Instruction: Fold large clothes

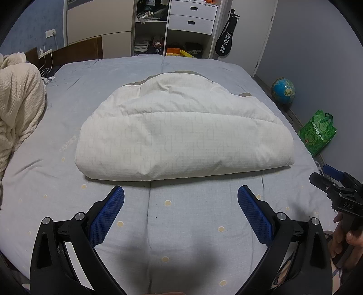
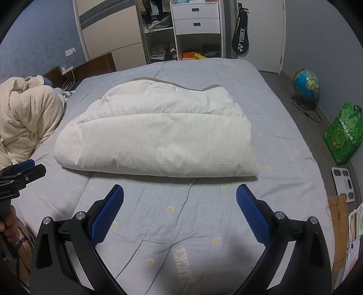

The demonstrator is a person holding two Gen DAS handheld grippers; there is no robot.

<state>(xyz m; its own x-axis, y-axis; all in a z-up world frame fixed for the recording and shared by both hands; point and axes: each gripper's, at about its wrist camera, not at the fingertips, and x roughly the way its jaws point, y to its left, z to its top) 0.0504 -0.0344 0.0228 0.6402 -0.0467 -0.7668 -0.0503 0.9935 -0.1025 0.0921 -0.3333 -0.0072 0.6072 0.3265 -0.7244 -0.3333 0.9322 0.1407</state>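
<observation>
Two hand-held grippers hang over the near part of the bed, both short of the folded garment. The left hand-held gripper has its blue pads spread wide with nothing between them, and the right hand-held gripper is spread wide and empty too. Neither touches the garment.

That garment, a cream padded piece with a faint grid and letter print, lies folded into a thick bundle on the middle of the bed, its rounded fold toward the grippers and a grey-brown edge showing along its far side. A grey-blue sheet with pale yellow dots covers the bed.

Left of the garment, at the bed's edge, a cream knitted blanket lies heaped. Beyond the bed stands a shelf unit with white drawers, and a black racket bag hangs just beside it. Right of the bed, on the floor, sit a globe, a green bag and a white scale.

Each wrist view catches the other gripper at its edge, with a hand on the grip.
</observation>
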